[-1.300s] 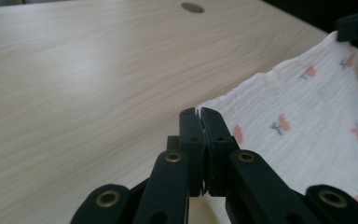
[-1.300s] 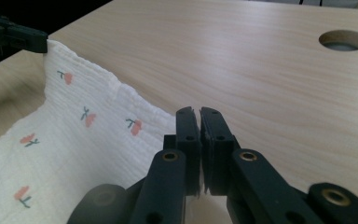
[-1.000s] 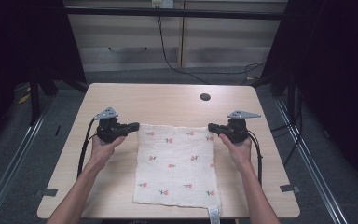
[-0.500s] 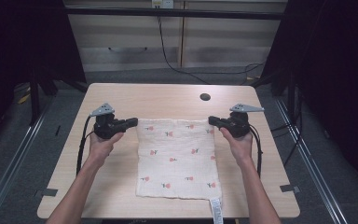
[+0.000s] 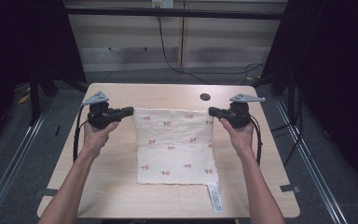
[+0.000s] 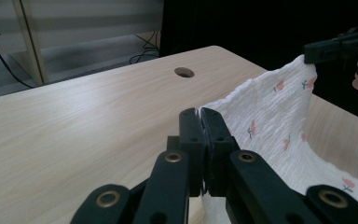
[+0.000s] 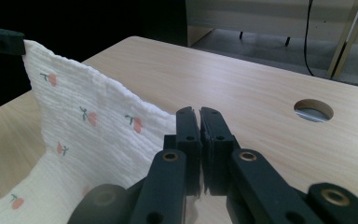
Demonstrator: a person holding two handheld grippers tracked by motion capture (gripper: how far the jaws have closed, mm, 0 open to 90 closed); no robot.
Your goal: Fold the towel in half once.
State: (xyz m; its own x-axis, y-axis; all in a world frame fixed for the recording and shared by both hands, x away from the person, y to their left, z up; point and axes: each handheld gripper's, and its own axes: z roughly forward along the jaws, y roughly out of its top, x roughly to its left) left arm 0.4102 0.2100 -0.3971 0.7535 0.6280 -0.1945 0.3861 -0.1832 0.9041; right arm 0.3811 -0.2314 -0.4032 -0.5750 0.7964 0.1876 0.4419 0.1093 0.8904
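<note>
Both far corners of the cloth (image 5: 175,144) are pinched, one in the left gripper's (image 5: 129,111) closed jaws, one in the right gripper's (image 5: 212,111), raised off the tabletop (image 5: 168,95) with the near edge resting; folding or moving it seems undone.

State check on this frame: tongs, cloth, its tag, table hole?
Left tongs: shut on the cloth's far left corner.
Right tongs: shut on the far right corner.
Floral cloth: far edge lifted and stretched between both tongs, near part lying flat on the table.
Cloth tag: flat on the table at the near right corner.
Cable hole: open, nothing through it.
</note>
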